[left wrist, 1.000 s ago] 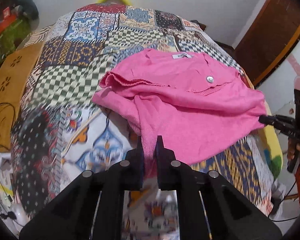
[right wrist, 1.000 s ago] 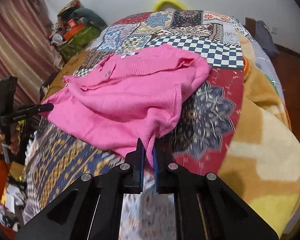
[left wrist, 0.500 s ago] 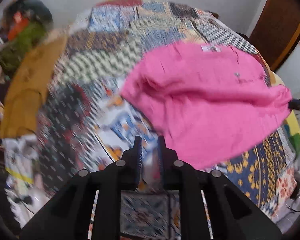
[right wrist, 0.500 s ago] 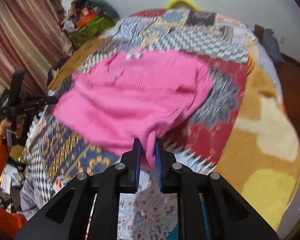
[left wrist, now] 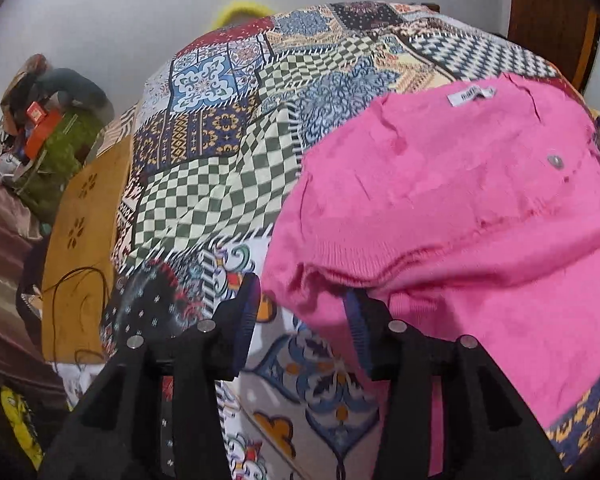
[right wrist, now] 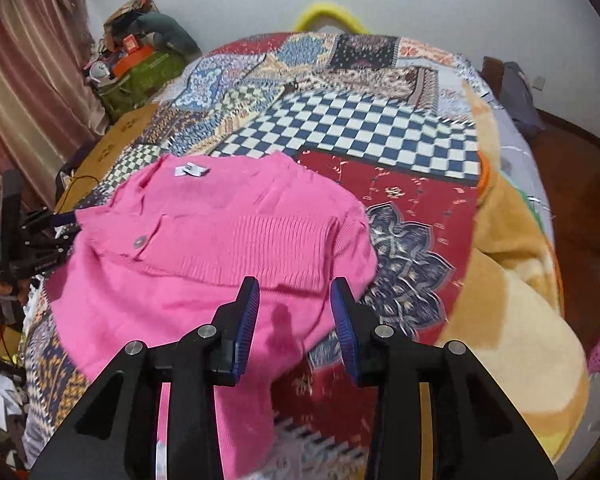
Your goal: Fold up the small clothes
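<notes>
Lying folded on the quilt (right wrist: 380,128), pink cardigan (right wrist: 220,240).

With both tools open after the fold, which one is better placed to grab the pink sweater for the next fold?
Probably the right tool: its open fingers hang directly over the pink sweater. The left tool sits at the sweater's edge, one finger tucked under the hem.
</notes>
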`<state>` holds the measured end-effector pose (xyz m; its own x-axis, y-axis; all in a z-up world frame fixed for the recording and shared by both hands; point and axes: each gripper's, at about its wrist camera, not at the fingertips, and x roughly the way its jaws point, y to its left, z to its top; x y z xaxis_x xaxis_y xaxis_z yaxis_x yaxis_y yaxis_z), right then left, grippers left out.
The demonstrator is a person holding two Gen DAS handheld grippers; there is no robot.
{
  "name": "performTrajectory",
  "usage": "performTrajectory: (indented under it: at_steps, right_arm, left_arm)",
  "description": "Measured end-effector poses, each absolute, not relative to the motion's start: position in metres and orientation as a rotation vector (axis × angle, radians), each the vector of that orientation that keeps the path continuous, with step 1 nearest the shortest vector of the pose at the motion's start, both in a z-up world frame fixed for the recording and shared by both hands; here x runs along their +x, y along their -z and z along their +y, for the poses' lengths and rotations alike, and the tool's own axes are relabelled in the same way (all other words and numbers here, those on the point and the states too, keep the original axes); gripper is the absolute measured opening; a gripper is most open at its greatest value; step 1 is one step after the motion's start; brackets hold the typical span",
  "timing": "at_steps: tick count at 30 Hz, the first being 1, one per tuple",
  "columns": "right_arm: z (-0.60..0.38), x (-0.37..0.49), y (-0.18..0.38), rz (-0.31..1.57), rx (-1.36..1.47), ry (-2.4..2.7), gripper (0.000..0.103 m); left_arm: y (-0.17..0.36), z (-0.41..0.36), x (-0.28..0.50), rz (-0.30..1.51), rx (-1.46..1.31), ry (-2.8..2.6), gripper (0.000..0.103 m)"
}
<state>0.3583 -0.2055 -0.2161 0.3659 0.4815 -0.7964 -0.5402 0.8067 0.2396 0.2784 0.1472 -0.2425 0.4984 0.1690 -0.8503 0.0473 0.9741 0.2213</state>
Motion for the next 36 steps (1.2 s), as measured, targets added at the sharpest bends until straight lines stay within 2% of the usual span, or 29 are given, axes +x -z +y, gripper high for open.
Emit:
performTrajectory:
  at_steps: [1, 3, 4, 5, 8, 19, 29, 30, 32, 33, 34, 36]
  right_arm:
    - [-0.203, 0.361, 0.22, 1.009, -0.064, -0.658, 0.032]
    - [-0.199, 0.365, 0.226, 1.018, -0.069, -0.658, 0.022]
    - [-0.198, 0.367, 0.228, 1.021, -0.072, -0.66, 0.011]
    - [-0.197, 0.369, 0.229, 1.025, -0.069, -0.665, 0.008]
    - [-0.199, 0.367, 0.224, 1.013, -0.058, -0.688, 0.006]
    - [-0.202, 0.391, 0.173, 0.902, -0.012, -0.7, 0.005]
    - [-0.203, 0.431, 0.18, 0.904, 0.031, -0.569, 0.005]
    - [-0.204, 0.43, 0.179, 0.901, 0.028, -0.562, 0.005]
    - [-0.207, 0.426, 0.177, 0.904, 0.02, -0.559, 0.006]
    - [-0.208, 0.425, 0.176, 0.915, 0.022, -0.566, 0.008]
    - [-0.21, 0.424, 0.176, 0.927, 0.027, -0.572, 0.012]
    - [-0.216, 0.413, 0.174, 0.94, 0.032, -0.593, 0.021]
  left_arm:
    - [0.24, 0.149, 0.281, 1.034, 0.22, -0.072, 0.038]
    - [0.236, 0.153, 0.282, 1.016, 0.2, -0.061, 0.027]
    - [0.233, 0.157, 0.284, 1.006, 0.177, -0.05, 0.017]
    - [0.231, 0.159, 0.285, 1.002, 0.161, -0.043, 0.008]
    - [0.228, 0.164, 0.292, 1.01, 0.107, -0.018, 0.003]
    - [0.198, 0.174, 0.332, 0.997, -0.04, -0.029, 0.002]
    - [0.226, 0.198, 0.371, 1.092, -0.124, -0.122, 0.003]
    - [0.226, 0.199, 0.371, 1.087, -0.123, -0.137, 0.004]
    - [0.226, 0.204, 0.368, 1.087, -0.158, -0.14, 0.02]
    - [0.226, 0.207, 0.362, 1.09, -0.196, -0.131, 0.022]
    - [0.225, 0.208, 0.357, 1.091, -0.216, -0.121, 0.029]
    - [0.224, 0.206, 0.346, 1.095, -0.215, -0.097, 0.031]
